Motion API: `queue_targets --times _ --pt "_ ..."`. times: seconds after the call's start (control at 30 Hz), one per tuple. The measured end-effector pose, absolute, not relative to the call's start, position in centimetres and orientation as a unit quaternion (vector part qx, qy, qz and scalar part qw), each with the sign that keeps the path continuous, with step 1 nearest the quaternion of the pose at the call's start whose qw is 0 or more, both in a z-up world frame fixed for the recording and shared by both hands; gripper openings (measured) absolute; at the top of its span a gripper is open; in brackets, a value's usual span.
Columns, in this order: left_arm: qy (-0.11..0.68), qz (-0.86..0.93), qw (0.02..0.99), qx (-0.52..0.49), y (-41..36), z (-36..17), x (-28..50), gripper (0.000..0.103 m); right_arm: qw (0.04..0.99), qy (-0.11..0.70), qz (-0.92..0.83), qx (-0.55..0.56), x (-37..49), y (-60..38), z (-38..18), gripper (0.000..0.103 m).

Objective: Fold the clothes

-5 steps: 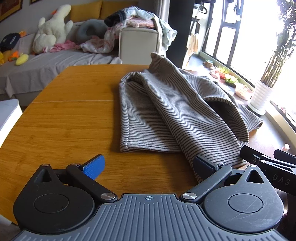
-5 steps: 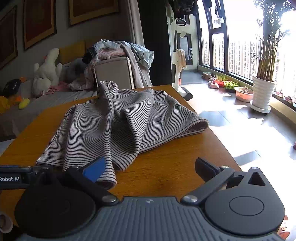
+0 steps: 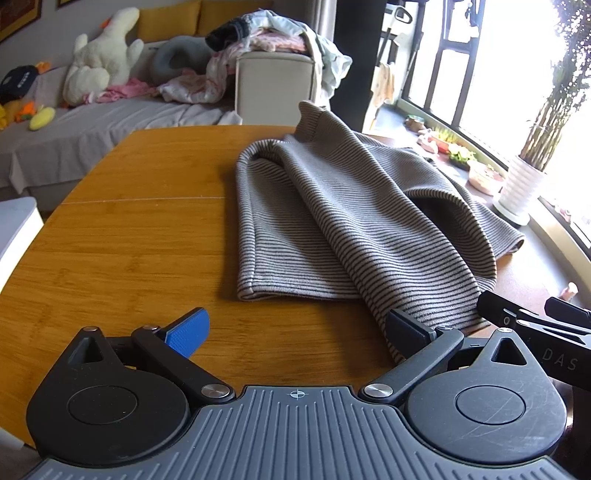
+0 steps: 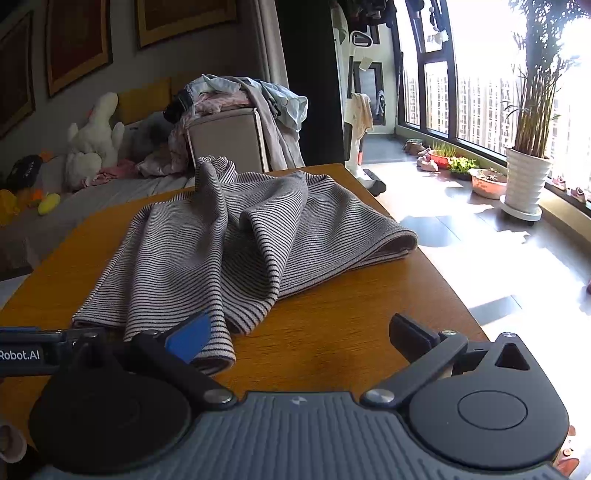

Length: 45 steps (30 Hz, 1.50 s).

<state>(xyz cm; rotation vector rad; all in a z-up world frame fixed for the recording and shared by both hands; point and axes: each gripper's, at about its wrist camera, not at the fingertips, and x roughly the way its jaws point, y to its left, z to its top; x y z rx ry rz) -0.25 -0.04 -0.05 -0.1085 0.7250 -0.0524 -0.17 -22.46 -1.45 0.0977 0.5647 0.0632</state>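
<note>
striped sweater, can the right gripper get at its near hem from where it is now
Probably yes. The right gripper is open and the striped sweater has its near hem lying right by the blue finger, with only bare table between the jaws.

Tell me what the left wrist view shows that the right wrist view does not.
Only the left wrist view shows the open left claw from behind and the white furniture edge. Only the right wrist view shows framed pictures and the open right claw. Both show the striped sweater on the wooden table, the plush toy and the potted plant.
</note>
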Motion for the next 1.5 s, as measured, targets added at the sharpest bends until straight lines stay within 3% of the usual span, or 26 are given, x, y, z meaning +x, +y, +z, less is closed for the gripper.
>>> queue_targets --times 0.6,1.5 --pt "0.382 -0.026 0.923 -0.036 -0.8 -0.6 -0.1 0.103 0.957 0.285 0.037 0.049 -1.2 -22.1 -5.4 0.103" --pt "0.392 -0.025 0.919 -0.032 -1.3 -1.1 -0.4 0.103 0.949 0.308 0.035 0.052 -1.0 -22.4 -4.2 0.103"
